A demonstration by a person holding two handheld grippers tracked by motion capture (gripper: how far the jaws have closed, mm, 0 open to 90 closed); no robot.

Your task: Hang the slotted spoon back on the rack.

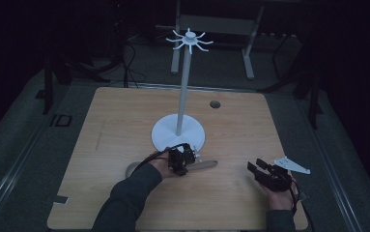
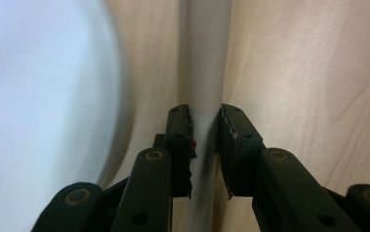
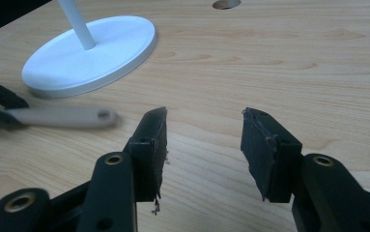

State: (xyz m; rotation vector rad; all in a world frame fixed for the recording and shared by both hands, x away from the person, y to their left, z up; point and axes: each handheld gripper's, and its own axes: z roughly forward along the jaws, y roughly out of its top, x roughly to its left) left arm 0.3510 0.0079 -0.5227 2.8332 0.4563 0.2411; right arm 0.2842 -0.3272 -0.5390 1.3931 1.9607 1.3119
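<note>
We see the left gripper [image 1: 192,155] low over the light wooden table [image 1: 124,125], just in front of the round white base of the tall white stand [image 1: 178,131] with curved hooks at its top. Its two black jaws are closed onto the pale beige handle of a long flat utensil [image 1: 205,165], which lies on the tabletop and points to the right; in the left gripper view the handle [image 2: 206,72] runs straight up between the pads, which press on it from both sides. In the high view a rounded grey shape lies on the table just left of that hand, too dim for us to name. The right gripper [image 1: 254,167] rests near the table's right edge, well apart from the utensil, with its jaws standing wide and nothing between them. From the right gripper view we look across bare wood to the utensil's handle end [image 3: 66,116], which has a small hole, and to the stand's base [image 3: 93,53] beyond it. A small round hole [image 1: 215,104] sits in the far part of the table.
</note>
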